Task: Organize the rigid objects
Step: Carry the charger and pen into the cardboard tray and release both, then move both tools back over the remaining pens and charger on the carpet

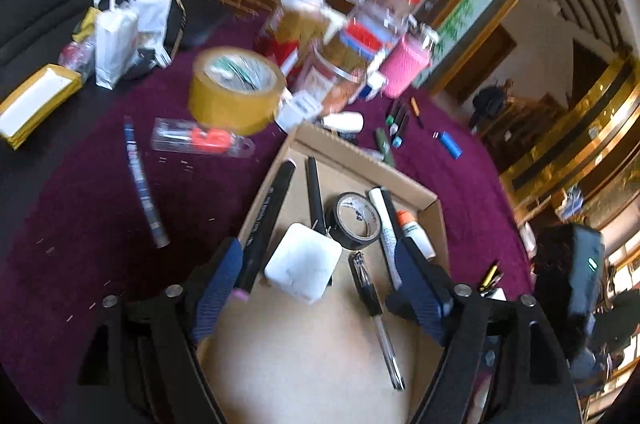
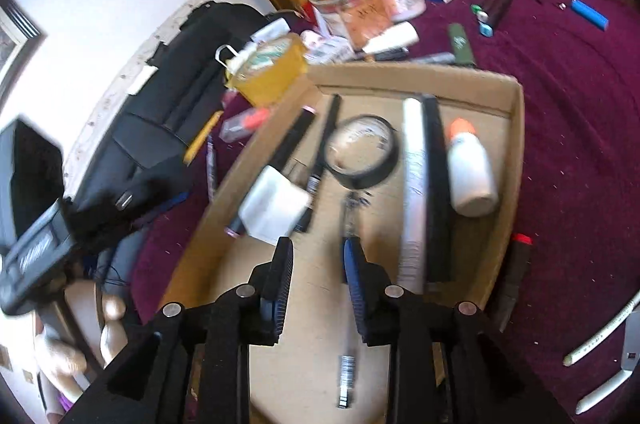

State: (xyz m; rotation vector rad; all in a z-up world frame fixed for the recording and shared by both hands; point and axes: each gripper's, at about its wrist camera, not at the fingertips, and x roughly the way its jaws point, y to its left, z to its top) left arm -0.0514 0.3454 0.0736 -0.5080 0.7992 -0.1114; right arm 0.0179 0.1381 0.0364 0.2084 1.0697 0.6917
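A shallow cardboard tray (image 1: pixel 400 180) (image 2: pixel 416 74) lies on a purple cloth. It holds a black marker (image 1: pixel 268 220), a white square box (image 1: pixel 304 260) (image 2: pixel 276 204), a black tape roll (image 1: pixel 354 220) (image 2: pixel 362 152), a white marker, a glue bottle (image 1: pixel 414 232) (image 2: pixel 470 168) and a clear pen (image 1: pixel 380 328) (image 2: pixel 346 376). My left gripper (image 1: pixel 318 284) hangs over the tray, open wide, with the white box below the gap and untouched. My right gripper (image 2: pixel 318 280) is partly open above the tray floor. The clear pen lies flat under it, not gripped.
Beyond the tray stand a yellow tape roll (image 1: pixel 236 88) (image 2: pixel 268 72), jars and a pink knitted container (image 1: pixel 404 68). A blue pen (image 1: pixel 144 192), a clear packet (image 1: pixel 200 140) and a blue lighter (image 1: pixel 448 144) lie on the cloth. A red-capped marker (image 2: pixel 516 272) lies right of the tray.
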